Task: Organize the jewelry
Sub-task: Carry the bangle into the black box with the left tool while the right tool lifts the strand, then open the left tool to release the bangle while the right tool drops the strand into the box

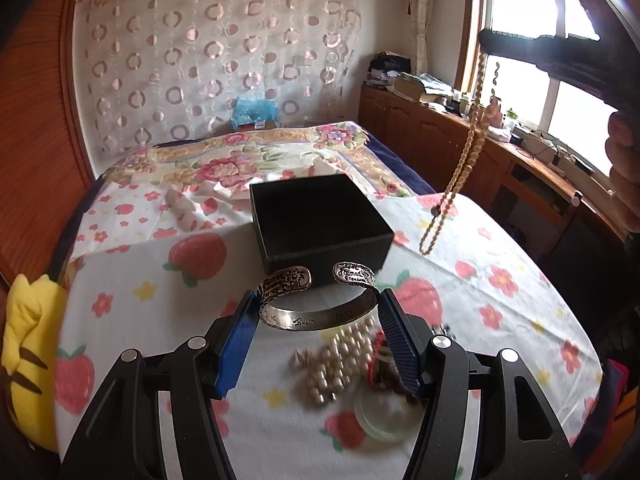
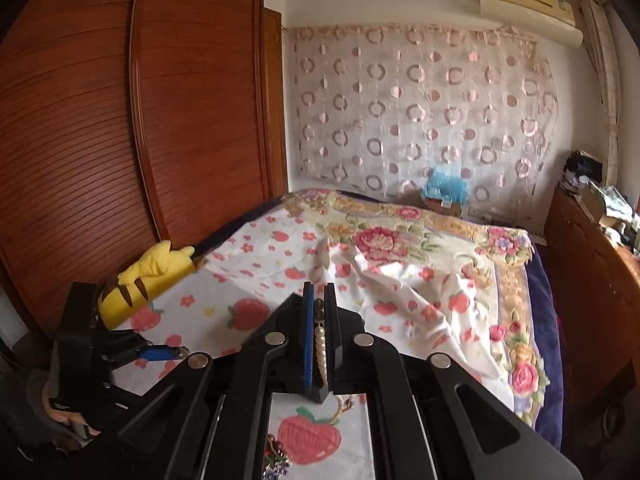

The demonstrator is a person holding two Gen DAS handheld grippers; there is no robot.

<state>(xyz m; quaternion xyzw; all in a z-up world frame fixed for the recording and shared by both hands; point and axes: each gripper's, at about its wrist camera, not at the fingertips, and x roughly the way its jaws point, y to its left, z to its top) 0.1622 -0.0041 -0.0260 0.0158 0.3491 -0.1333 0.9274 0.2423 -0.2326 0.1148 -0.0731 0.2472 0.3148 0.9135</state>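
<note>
My left gripper (image 1: 318,304) is shut on an engraved silver cuff bracelet (image 1: 318,300), held above the table just in front of an open black box (image 1: 320,220). Below it lies a blurred pile of pearl jewelry (image 1: 340,364) and a pale jade bangle (image 1: 384,412). My right gripper (image 2: 319,300) is shut on a pearl necklace (image 2: 321,344), lifted high; in the left wrist view the necklace (image 1: 460,160) hangs from that gripper (image 1: 486,46) to the right of the box. The left gripper also shows in the right wrist view (image 2: 176,352) at lower left.
The table wears a strawberry-print cloth (image 1: 500,280). A yellow plush toy (image 1: 28,344) sits at its left edge. A bed with floral cover (image 2: 420,248) lies behind. Wooden wardrobe (image 2: 140,120) on the left, cluttered wooden cabinets (image 1: 440,120) under the window on the right.
</note>
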